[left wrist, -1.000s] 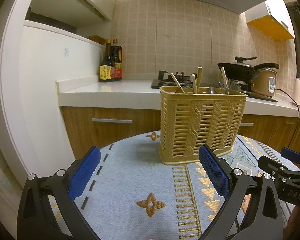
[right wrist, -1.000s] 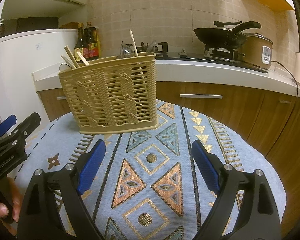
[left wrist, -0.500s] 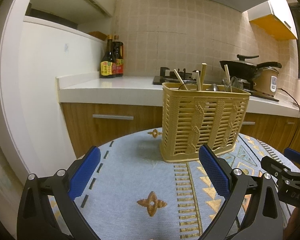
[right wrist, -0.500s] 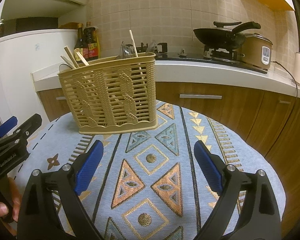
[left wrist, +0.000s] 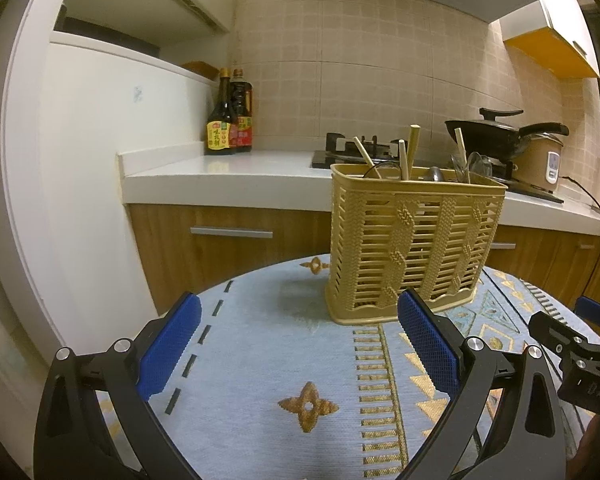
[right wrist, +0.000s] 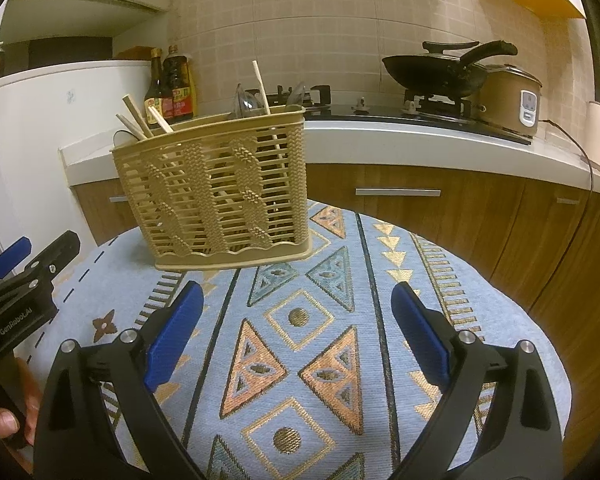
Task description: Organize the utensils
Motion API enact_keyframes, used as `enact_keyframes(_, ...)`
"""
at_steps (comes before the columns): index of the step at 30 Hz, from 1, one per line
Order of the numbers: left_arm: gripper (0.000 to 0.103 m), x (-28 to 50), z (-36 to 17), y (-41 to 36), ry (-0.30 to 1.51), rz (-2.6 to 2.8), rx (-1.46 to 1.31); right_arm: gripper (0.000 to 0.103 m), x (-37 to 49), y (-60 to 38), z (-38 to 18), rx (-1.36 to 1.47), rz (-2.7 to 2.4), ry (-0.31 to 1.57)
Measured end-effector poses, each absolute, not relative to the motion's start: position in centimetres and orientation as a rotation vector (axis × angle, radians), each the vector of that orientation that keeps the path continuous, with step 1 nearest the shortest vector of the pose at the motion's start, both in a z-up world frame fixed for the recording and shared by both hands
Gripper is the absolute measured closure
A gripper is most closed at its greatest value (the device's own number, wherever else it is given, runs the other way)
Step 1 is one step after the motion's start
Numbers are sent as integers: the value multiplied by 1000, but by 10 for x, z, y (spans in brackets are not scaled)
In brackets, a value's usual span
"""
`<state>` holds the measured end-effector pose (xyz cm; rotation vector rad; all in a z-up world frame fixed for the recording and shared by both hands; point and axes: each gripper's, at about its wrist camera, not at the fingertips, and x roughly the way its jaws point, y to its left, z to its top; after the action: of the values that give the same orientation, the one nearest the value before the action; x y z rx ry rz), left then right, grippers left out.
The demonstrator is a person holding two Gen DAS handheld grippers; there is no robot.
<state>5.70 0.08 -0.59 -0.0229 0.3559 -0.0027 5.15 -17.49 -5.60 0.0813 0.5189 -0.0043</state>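
Sitting upright on a round table (right wrist: 480, 312) under a pale blue patterned cloth: tan slatted utensil basket (left wrist: 412, 240), toward the far edge, nearest the kitchen counter (left wrist: 228, 180). Sticking out of the top: wooden chopsticks (left wrist: 408, 152) plus a couple of clear spoon-looking things (right wrist: 246, 102) and something metal, hard to say exactly what.

Hovering over the cloth on the near side of the basket: left gripper (left wrist: 300, 344), blue pads (left wrist: 170, 344) spread wide, nothing between them, not touching the basket. From the left wrist view, looking like the right pad is overlapping the basket's bottom corner, but that's just it being in front.

Hanging over the patterned triangles to the basket's right: right gripper (right wrist: 296, 332), jaws just been opening further, now standing wide apart and gripping nothing, only cloth showing between the blue pads (right wrist: 418, 332). Also well clear of the basket.

Peeking in at each other's frame edges too: right gripper's tip at the lower right of the left view, left gripper at the lower left of the right view with a bit of a hand (right wrist: 4, 420) wrapped around the handle.

Hanging out in the background: two dark sauce bottles (left wrist: 230, 124) in the counter corner, black wok (right wrist: 436, 70) on the gas stove (right wrist: 380, 110), rice cooker (right wrist: 512, 98) right beside it, wood-front drawers below.
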Motion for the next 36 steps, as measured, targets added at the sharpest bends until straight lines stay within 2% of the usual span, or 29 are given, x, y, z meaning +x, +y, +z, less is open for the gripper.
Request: enact_keyframes(36, 7, 55, -6, 0, 349, -52, -22, 11, 52, -170, -57, 66, -2, 527)
